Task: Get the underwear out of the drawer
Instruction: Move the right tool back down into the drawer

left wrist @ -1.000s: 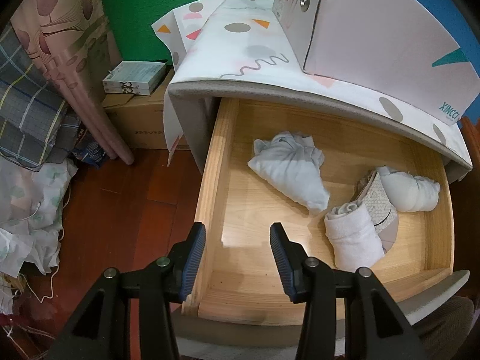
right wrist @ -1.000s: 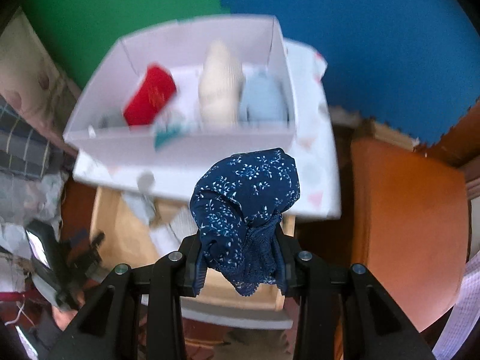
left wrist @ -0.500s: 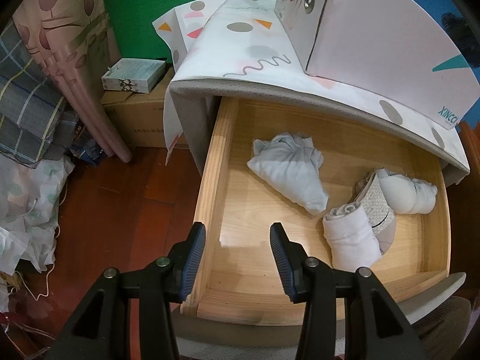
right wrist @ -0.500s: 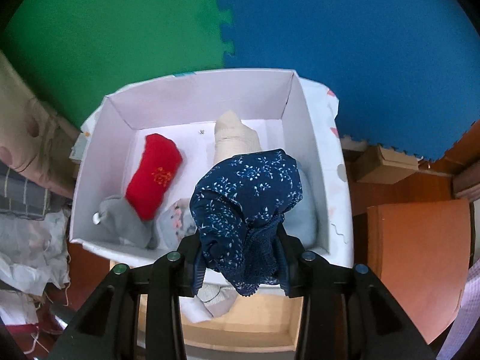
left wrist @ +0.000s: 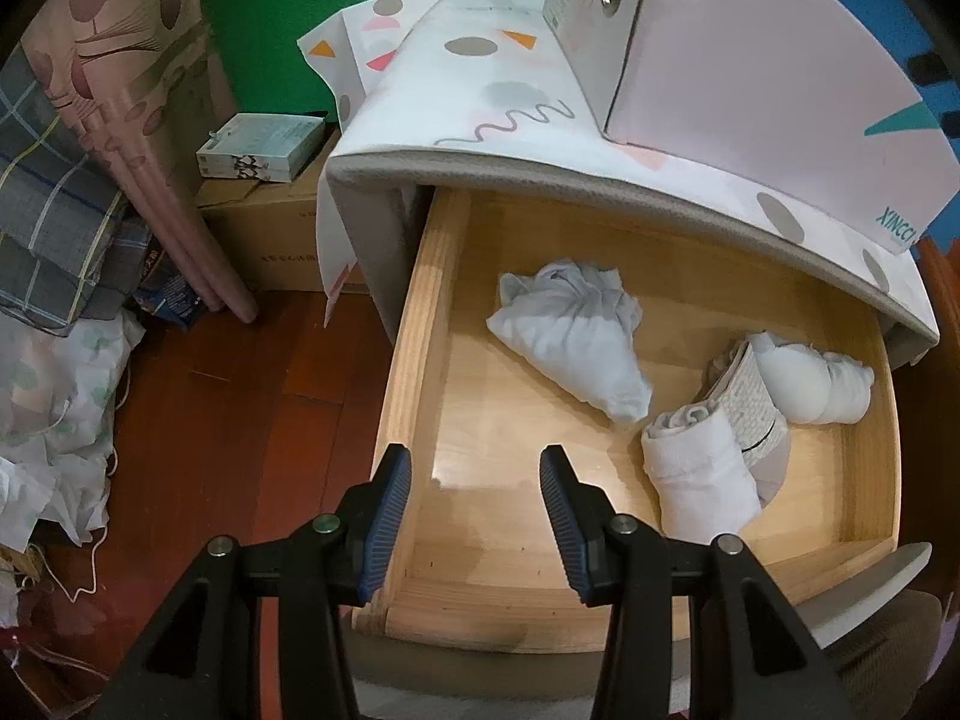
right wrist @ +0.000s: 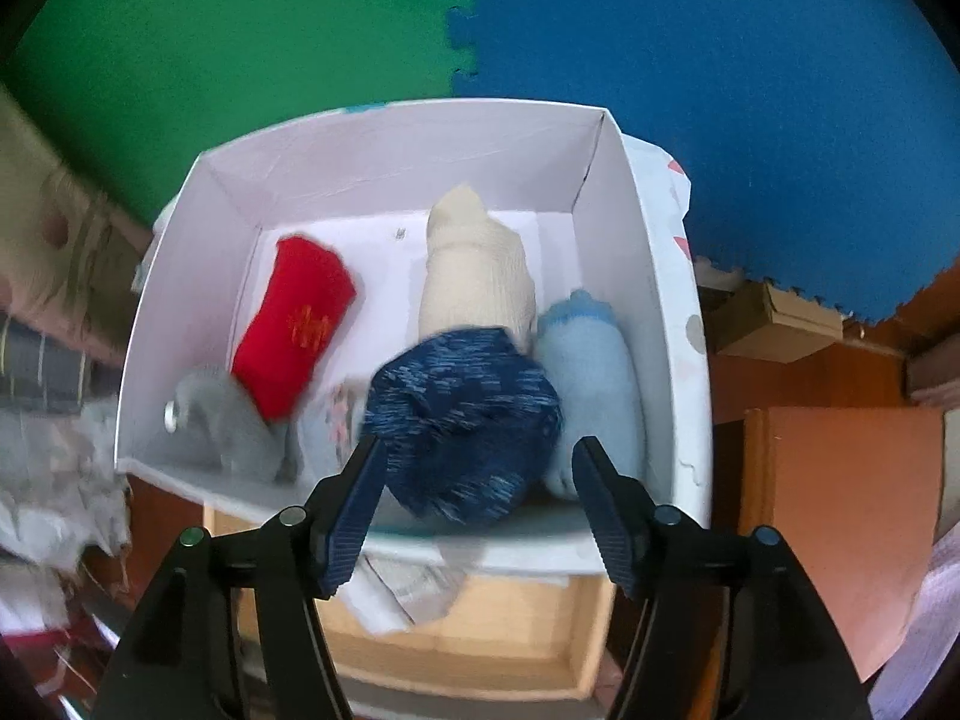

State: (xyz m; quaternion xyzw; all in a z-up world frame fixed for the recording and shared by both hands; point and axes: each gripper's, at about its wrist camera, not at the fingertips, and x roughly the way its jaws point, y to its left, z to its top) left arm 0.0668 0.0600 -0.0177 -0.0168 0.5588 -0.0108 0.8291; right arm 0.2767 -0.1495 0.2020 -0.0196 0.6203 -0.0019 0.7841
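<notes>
Releasing step — right gripper [right wrist: 474, 501] jaws opening, navy patterned underwear [right wrist: 465, 423] blurred, free of the pads and dropping into the white box [right wrist: 384, 144] among red, cream and pale-blue bundles. Left gripper [left wrist: 474, 513] hovering part-open and empty over the wooden drawer [left wrist: 414, 360]. Next, probably: reaching down for the crumpled white piece [left wrist: 570, 336], closing firmly on a fold.

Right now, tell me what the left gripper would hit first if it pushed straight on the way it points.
Probably the bare wooden floor of the open drawer, close to its left wall. The left gripper is open and empty, and the nearest rolled white garment lies off to the right of that line, though depth is hard to judge.
</notes>
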